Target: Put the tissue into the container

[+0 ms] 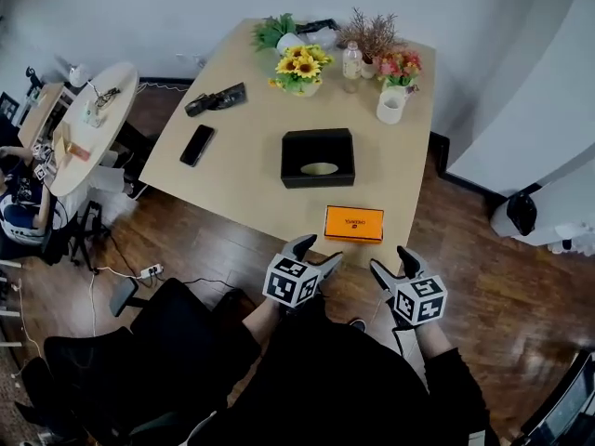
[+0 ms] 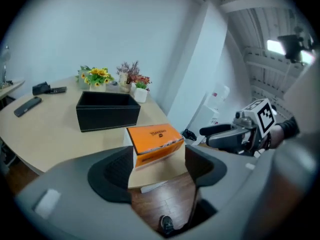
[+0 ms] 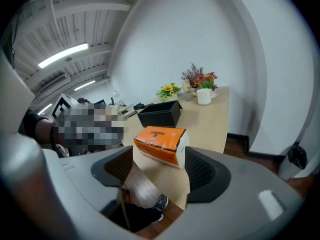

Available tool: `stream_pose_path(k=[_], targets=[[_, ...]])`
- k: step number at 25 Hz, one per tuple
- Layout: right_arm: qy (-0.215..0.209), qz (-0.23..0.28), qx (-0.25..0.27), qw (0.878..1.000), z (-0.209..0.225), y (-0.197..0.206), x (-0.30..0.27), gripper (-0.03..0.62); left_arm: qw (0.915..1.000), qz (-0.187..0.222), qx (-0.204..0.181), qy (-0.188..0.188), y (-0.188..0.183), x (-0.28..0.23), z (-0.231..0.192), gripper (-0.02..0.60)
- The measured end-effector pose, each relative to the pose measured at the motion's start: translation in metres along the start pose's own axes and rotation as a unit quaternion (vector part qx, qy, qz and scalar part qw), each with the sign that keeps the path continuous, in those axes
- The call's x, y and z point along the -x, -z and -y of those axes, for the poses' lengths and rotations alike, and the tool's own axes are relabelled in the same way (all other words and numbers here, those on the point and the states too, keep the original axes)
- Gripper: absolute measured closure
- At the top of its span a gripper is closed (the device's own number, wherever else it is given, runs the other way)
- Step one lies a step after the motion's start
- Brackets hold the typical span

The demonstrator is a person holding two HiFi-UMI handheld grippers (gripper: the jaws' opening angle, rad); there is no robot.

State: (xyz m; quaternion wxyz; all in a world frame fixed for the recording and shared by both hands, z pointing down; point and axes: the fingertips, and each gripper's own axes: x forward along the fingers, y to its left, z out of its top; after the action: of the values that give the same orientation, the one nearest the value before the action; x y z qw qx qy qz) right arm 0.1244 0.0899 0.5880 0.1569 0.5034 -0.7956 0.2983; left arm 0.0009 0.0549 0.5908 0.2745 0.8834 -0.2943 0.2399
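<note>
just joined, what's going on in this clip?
A person holds a pair of tongs in each hand just short of the near edge of the table. The left tongs and right tongs are both open and empty, aimed at the orange tissue pack lying at that edge. Neither touches it. The black box stands farther back on the table, and the pack is not in it yet.

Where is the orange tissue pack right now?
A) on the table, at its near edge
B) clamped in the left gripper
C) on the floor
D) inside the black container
A: the orange tissue pack lies on the table by its near edge, outside the black container, with the left gripper and right gripper open, short of it.
</note>
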Motion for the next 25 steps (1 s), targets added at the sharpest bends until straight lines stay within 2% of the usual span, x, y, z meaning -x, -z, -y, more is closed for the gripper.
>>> stream_pose_path(k=[2, 4, 8, 10, 13, 17, 20, 25], targets=[[0.003, -0.013, -0.037, 0.999, 0.007, -0.002, -0.013, 0.266, 0.9988, -0.011, 0.042, 0.025, -0.001, -0.011, -0.014, 0.273], [0.015, -0.026, -0.062, 0.998, 0.016, -0.004, -0.021, 0.266, 0.9966, -0.024, 0.062, 0.049, -0.002, -0.021, -0.021, 0.273], [0.024, -0.059, -0.070, 0.995, 0.025, 0.000, -0.034, 0.274, 0.9946, -0.048, 0.045, 0.080, -0.003, -0.033, -0.035, 0.275], [0.016, -0.074, -0.072, 0.995, 0.026, 0.003, -0.035, 0.323, 0.9922, -0.065, 0.040, 0.098, 0.003, -0.038, -0.037, 0.281], [0.009, -0.089, -0.092, 0.992, 0.031, 0.008, -0.038, 0.365, 0.9883, -0.086, 0.037, 0.120, 0.009, -0.044, -0.036, 0.341], [0.003, -0.103, -0.098, 0.990, 0.037, 0.012, -0.048, 0.409, 0.9867, -0.096, 0.046, 0.123, 0.010, -0.054, -0.037, 0.370], [-0.014, -0.109, -0.095, 0.989, 0.039, 0.012, -0.059, 0.487, 0.9870, -0.104, 0.045, 0.113, 0.009, -0.062, -0.041, 0.396], [-0.041, -0.124, -0.084, 0.988, 0.040, 0.015, -0.058, 0.499, 0.9848, -0.132, 0.050, 0.101, 0.013, -0.065, -0.037, 0.411]])
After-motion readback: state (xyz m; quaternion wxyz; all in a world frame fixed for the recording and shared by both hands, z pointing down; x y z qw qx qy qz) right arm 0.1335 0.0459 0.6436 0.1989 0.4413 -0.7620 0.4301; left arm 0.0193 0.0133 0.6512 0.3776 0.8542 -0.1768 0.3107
